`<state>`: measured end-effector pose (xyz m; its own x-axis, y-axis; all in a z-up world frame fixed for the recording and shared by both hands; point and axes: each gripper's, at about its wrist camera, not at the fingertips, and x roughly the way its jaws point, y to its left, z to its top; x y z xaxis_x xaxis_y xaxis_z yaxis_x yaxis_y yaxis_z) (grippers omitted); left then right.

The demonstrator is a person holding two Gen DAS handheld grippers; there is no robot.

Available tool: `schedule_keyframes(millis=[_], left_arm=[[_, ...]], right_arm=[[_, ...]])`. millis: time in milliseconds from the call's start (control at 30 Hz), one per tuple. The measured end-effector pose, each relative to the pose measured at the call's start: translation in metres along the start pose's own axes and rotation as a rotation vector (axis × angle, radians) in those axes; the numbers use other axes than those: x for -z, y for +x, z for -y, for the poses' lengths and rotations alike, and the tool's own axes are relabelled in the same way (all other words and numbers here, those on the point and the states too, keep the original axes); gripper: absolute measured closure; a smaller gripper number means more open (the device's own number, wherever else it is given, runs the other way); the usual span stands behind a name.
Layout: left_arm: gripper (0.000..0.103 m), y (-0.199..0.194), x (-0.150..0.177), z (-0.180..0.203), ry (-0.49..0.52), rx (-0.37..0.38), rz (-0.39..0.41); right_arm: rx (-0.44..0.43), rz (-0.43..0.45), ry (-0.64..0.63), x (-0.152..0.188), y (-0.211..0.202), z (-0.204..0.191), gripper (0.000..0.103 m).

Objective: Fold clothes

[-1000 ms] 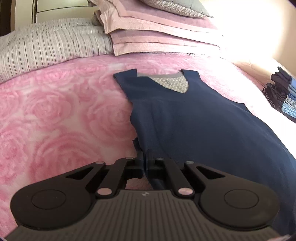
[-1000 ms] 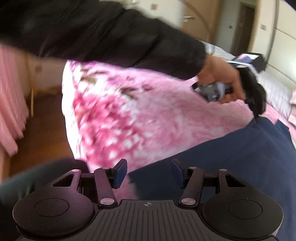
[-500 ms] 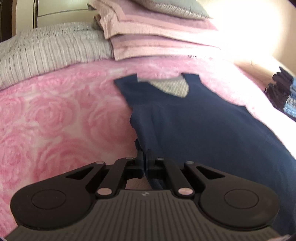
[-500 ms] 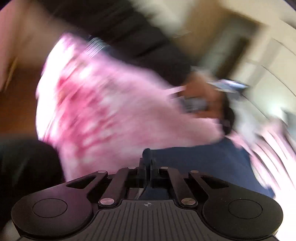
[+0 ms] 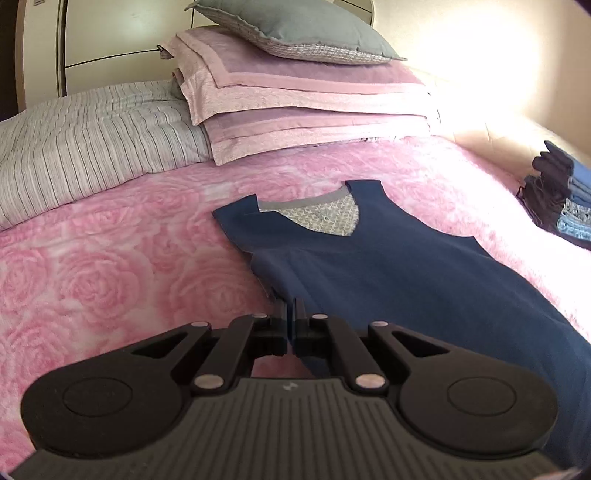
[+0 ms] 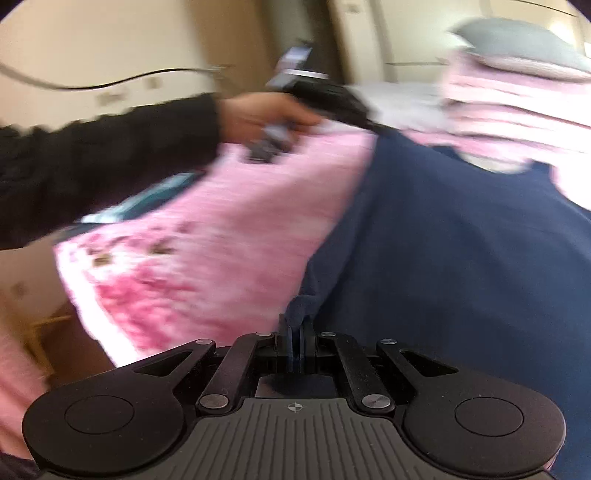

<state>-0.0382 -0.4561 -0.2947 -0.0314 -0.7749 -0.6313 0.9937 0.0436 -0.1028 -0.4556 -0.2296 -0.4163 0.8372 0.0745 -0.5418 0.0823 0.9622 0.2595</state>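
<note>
A navy sleeveless top (image 5: 406,266) with a grey patterned neck lining lies spread on the pink rose bedspread (image 5: 110,266). My left gripper (image 5: 290,314) is shut on the top's left side edge, lifting it slightly. In the blurred right wrist view, my right gripper (image 6: 295,328) is shut on a bunched corner of the same navy top (image 6: 461,258) near the bed's foot. There the left gripper (image 6: 373,127), held by a hand in a black sleeve, pinches the top's far edge.
Folded pink blankets (image 5: 303,107) with a grey cushion (image 5: 295,33) on top stand at the bed's head, beside a striped duvet (image 5: 92,147). A stack of folded dark and blue clothes (image 5: 561,199) sits at the right edge. Floor lies beyond the bed's foot (image 6: 48,332).
My right gripper closed on the top's bottom corner and swung round with it, rolling. My left gripper rose a little, still pinching the top's edge.
</note>
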Motion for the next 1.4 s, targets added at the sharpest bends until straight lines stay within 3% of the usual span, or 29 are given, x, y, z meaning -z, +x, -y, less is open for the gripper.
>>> schedule_keyframes(millis=[133, 267, 400, 533, 600, 667, 767, 867, 1100, 1200, 1267, 1400], left_arm=[[0.102, 0.001, 0.0, -0.003, -0.011, -0.004, -0.001], [0.102, 0.003, 0.002, -0.01, -0.009, -0.012, -0.012], [0.102, 0.017, 0.018, -0.018, -0.01, -0.025, -0.061], [0.1, 0.034, 0.043, -0.026, -0.04, -0.055, -0.14], [0.095, 0.026, 0.052, -0.028, -0.053, -0.083, -0.138], [0.089, 0.008, 0.06, -0.029, -0.062, -0.108, -0.129], [0.087, -0.034, 0.074, -0.02, -0.044, -0.119, -0.113], [0.079, -0.086, 0.094, 0.006, 0.017, -0.126, -0.085], [0.068, -0.181, 0.16, 0.127, 0.351, -0.12, -0.027], [0.067, -0.2, 0.19, 0.177, 0.445, -0.106, -0.01], [0.066, -0.204, 0.204, 0.2, 0.452, -0.102, -0.011], [0.062, -0.199, 0.233, 0.24, 0.553, -0.137, -0.024]], right_arm=[[-0.132, 0.018, -0.043, -0.008, 0.019, -0.025, 0.102], [-0.178, -0.001, -0.089, -0.015, 0.053, -0.036, 0.102], [-0.166, -0.1, -0.147, -0.006, 0.087, -0.043, 0.101], [-0.13, -0.175, -0.224, 0.003, 0.095, -0.048, 0.099], [-0.122, -0.18, -0.265, 0.006, 0.089, -0.051, 0.074], [-0.132, -0.175, -0.293, 0.007, 0.079, -0.056, 0.057], [-0.124, -0.135, -0.248, 0.008, 0.057, -0.053, 0.057], [-0.036, -0.08, -0.196, 0.014, 0.024, -0.039, 0.057], [0.383, -0.057, -0.093, 0.065, -0.077, 0.022, 0.057], [0.578, -0.065, -0.095, 0.09, -0.115, 0.044, 0.057], [0.684, -0.083, -0.11, 0.106, -0.132, 0.058, 0.057], [0.751, -0.115, -0.146, 0.126, -0.145, 0.079, 0.057]])
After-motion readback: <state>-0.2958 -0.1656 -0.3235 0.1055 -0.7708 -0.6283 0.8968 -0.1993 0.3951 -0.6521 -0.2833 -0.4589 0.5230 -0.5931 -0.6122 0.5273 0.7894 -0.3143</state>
